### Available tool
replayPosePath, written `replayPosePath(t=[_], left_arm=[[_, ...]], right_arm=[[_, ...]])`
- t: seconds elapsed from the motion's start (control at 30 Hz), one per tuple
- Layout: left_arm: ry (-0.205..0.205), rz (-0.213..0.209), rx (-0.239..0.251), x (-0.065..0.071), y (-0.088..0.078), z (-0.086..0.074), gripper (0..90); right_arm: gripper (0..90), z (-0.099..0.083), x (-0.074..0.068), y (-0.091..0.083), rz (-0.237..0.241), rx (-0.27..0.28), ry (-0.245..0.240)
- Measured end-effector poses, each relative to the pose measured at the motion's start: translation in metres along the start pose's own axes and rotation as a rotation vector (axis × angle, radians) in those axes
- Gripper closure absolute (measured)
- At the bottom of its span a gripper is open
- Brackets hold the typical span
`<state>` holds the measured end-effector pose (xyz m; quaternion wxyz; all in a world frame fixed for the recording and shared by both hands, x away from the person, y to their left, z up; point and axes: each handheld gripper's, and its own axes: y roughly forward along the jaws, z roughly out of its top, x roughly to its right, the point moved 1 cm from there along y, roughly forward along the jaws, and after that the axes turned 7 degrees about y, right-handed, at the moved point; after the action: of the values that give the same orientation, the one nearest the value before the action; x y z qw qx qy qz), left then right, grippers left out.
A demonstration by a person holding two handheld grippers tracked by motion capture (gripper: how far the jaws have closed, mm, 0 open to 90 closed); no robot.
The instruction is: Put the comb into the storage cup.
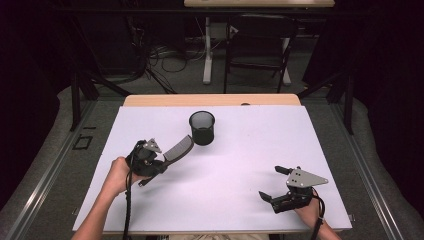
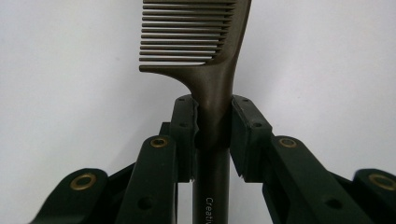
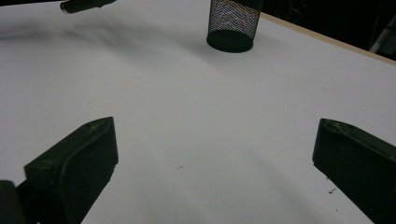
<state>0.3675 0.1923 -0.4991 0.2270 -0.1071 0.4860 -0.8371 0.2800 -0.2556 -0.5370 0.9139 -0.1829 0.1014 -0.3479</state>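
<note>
In the left gripper view, the dark brown plastic comb (image 2: 196, 51) is cut off by the top edge, and its handle's white lettering runs off the bottom, unreadable. In the right gripper view, the black wire-mesh cup (image 3: 232, 25) loses its rim to the top edge.

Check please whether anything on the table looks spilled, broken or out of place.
Nothing stands out. The mesh cup stands upright on the white table, the comb is clamped by its handle in the left gripper, and the right gripper is open with nothing between its jaws.
</note>
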Motion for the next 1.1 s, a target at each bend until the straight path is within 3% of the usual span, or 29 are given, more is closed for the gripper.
replayPosePath(t=[0.23, 0.67, 0.83, 1.1], left_arm=[[-0.039, 0.018, 0.032, -0.001, 0.000, -0.001, 72.6], [-0.069, 0.061, 0.125, 0.000, -0.003, -0.008, 72.6], [-0.074, 0.079, 0.125, 0.000, -0.001, -0.009, 72.6], [-0.099, 0.103, 0.176, 0.000, 0.000, -0.011, 72.7]], right_arm=[[0.0, 0.000, 0.000, 0.000, 0.001, 0.004, 0.001], [0.0, 0.000, -0.001, 0.000, 0.000, 0.005, -0.003], [0.0, 0.000, -0.001, 0.000, 0.001, 0.003, -0.002], [0.0, 0.000, 0.000, 0.000, 0.000, 0.004, -0.003]])
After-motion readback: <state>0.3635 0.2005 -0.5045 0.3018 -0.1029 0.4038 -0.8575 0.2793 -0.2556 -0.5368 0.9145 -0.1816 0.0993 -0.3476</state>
